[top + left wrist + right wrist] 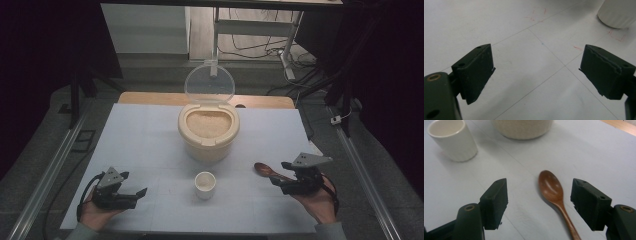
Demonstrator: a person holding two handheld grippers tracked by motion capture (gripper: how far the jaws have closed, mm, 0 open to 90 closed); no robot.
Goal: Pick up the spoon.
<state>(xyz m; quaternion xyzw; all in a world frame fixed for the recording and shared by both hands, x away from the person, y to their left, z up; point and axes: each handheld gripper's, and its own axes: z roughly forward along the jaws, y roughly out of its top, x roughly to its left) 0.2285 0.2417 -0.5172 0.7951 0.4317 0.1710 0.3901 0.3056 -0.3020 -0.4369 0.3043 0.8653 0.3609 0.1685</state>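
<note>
A beige rice container [208, 131] full of rice stands mid-table, its clear lid [209, 84] raised behind it. In front of it stands a small white cup [205, 184] [452, 139], empty as far as I see. A brown wooden spoon [266, 171] [554, 195] lies on the white table cover, bowl up. My right gripper [282, 172] [539, 203] is open, its jaws either side of the spoon's neck, not touching it. My left gripper [133, 184] [536, 71] is open over bare table cover at the front left, with the cup's base [617, 13] farther off.
The white cover [150, 140] has thin grid lines and small red marks. The wooden table edge [150, 98] shows at the back. Metal rails [50, 175] run along both sides, and cables lie on the floor behind.
</note>
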